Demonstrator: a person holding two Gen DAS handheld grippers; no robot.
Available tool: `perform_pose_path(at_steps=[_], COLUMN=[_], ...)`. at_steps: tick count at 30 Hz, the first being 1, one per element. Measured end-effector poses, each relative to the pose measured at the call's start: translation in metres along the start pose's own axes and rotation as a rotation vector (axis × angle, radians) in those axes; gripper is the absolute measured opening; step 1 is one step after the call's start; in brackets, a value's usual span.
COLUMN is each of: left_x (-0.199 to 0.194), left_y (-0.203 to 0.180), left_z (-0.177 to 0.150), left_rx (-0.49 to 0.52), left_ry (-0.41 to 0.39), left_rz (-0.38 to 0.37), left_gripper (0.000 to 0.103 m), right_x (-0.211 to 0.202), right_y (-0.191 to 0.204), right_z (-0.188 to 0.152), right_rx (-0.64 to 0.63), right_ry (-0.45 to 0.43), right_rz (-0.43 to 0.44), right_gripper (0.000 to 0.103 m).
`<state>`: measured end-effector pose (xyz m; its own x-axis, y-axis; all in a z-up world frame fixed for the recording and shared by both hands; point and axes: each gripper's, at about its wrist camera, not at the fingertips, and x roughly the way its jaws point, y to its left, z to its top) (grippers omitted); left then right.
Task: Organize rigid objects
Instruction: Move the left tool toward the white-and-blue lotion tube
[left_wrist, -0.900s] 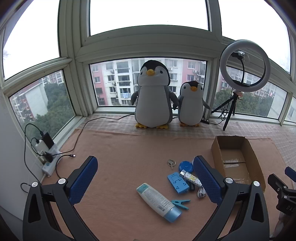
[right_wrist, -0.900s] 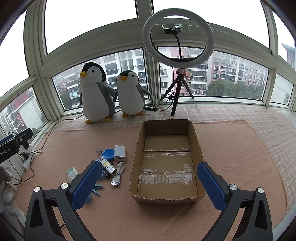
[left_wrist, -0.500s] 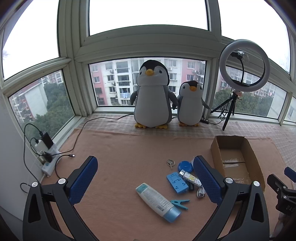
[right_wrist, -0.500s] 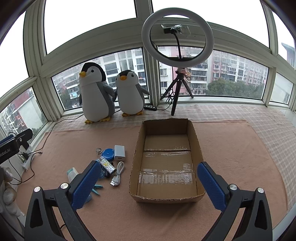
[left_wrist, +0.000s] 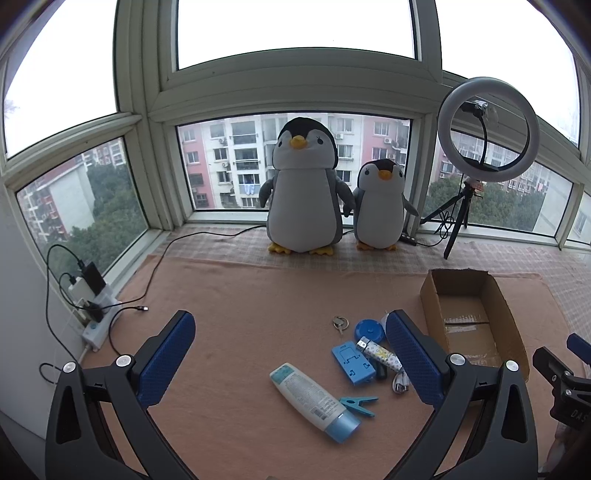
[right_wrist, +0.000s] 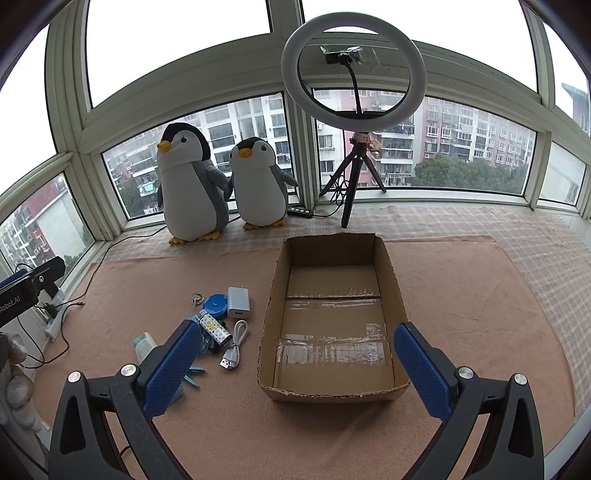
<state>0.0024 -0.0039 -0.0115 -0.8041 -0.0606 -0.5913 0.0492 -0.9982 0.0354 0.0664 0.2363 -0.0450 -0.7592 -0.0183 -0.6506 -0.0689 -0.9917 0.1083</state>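
Small items lie in a cluster on the pink cloth: a white tube with a blue cap (left_wrist: 314, 400), a blue phone stand (left_wrist: 352, 362), a patterned lighter (left_wrist: 380, 353), a blue clothes peg (left_wrist: 357, 405), a round blue case (left_wrist: 369, 328), a key ring (left_wrist: 340, 323), a white charger (right_wrist: 238, 302) and a coiled white cable (right_wrist: 235, 345). An empty cardboard box (right_wrist: 332, 393) stands to their right. My left gripper (left_wrist: 291, 356) hangs open above the cluster, holding nothing. My right gripper (right_wrist: 299, 363) is open over the box's near end, also empty.
Two plush penguins (left_wrist: 304, 195) stand at the window sill. A ring light on a tripod (right_wrist: 352, 85) stands behind the box. A power strip with chargers and cables (left_wrist: 90, 314) lies at the left wall.
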Motion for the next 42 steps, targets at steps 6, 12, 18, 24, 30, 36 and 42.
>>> perform_pose_path(at_steps=[6,12,18,24,30,36,42], left_x=[0.003,0.008,0.016,0.028,0.040,0.053,0.065], left_y=[-0.001,-0.001,0.002,0.005,0.010,0.018,0.025], left_z=[-0.002,-0.004,-0.009,-0.016,-0.026,-0.033,-0.041], left_rx=[-0.001,-0.003,-0.006,-0.013,-0.014,-0.035,-0.066], left_ry=[0.009,0.023,0.045,0.084,0.122,0.167,0.211], left_rz=[0.001,0.002,0.010,0.024,0.041,0.051,0.058], left_gripper=[0.103,0.103,0.103,0.103,0.103,0.103,0.102], right_x=[0.000,0.004,0.008,0.017,0.029,0.051,0.081], right_y=[0.000,-0.005,-0.012,-0.032,-0.056,-0.078,-0.100], right_z=[0.000,-0.002,-0.002,-0.009,-0.015,-0.021,-0.034], right_rx=[0.001,0.008,0.015,0.041,0.074,0.091,0.120], right_ry=[0.003,0.016,0.029,0.055,0.080,0.113,0.175], right_rz=[0.000,-0.004,-0.014,-0.048,-0.094,-0.141,-0.173], right_gripper=[0.103,0.103,0.103,0.103,0.103,0.103,0.103])
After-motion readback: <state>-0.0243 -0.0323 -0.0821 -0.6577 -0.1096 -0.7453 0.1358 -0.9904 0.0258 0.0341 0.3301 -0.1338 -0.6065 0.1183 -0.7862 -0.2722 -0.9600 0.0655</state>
